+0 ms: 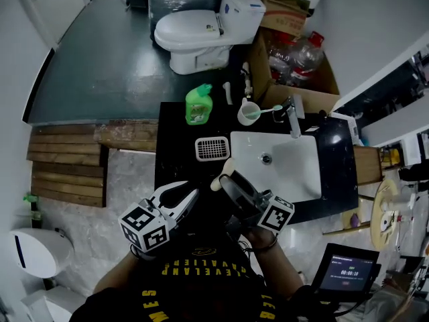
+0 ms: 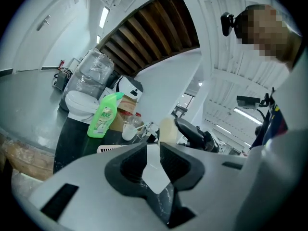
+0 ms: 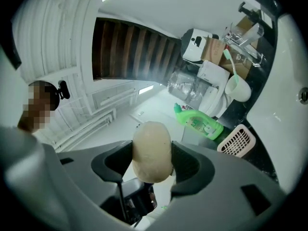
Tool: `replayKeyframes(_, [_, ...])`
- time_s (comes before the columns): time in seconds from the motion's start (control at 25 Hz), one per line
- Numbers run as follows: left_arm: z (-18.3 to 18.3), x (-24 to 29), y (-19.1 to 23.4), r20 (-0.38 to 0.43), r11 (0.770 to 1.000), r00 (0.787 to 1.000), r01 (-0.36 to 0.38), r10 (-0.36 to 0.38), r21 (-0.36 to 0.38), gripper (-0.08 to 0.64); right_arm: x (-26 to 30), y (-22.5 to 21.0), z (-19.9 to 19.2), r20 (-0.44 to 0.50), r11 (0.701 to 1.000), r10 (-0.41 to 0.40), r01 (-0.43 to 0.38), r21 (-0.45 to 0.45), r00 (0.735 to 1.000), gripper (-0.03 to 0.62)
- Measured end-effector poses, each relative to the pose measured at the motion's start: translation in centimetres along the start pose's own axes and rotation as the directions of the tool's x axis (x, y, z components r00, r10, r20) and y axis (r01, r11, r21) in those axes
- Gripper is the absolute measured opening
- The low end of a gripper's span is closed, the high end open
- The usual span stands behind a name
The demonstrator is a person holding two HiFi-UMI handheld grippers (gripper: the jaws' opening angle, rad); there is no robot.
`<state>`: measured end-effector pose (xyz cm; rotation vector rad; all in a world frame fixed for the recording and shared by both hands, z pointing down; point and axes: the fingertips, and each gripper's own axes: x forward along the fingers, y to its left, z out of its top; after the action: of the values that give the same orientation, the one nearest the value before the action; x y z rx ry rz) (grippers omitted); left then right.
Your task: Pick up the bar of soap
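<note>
Pinching the bar of soap (image 3: 151, 150) across its width, the right gripper (image 1: 226, 182) has both jaws pressed onto the pale oval's sides. About half the bar stands out past the tips. Gripping it at the middle looks deliberate: soap is slick, and a hold nearer an end would likely squeeze it out. In the head view the bar sits at the near edge of the black counter (image 1: 175, 154). It seems to be lifted clear of the surface, though that angle leaves the gap hard to judge. The white slotted soap dish (image 1: 212, 148) lies at 12 o'clock from the bar, holding nothing, with the sink basin (image 1: 288, 170) at 2 o'clock. The left gripper (image 2: 154, 150) waits at 9 o'clock from the right one, jaws slightly parted with nothing between them. It is probably kept aside because one grip is enough for the pick-up.
</note>
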<state>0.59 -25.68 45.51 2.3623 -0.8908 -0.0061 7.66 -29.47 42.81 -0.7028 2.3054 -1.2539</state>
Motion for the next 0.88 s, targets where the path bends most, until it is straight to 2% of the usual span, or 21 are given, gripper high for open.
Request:
replayKeyframes(0.4, [0.2, 0.1, -0.8, 0.019, 1.0, 0.999, 0.028, -0.028, -0.009, 0.092, 0.1, 2.2, 0.5, 0.032, 0.996, 0.077, -0.075, -0.055, 0.997, 0.267])
replayKeyframes(0.56, [0.6, 0.0, -0.6, 0.032, 1.0, 0.999, 0.022, -0.021, -0.013, 0.092, 0.3, 2.6, 0.9, 0.035, 0.992, 0.069, -0.065, -0.104, 0.997, 0.267])
replayKeyframes(0.88, [0.3, -0.2, -0.6, 0.028, 1.0, 0.999, 0.025, -0.024, -0.018, 0.092, 0.9, 2.8, 0.3, 0.008, 0.989, 0.084, -0.082, -0.119, 0.996, 0.267])
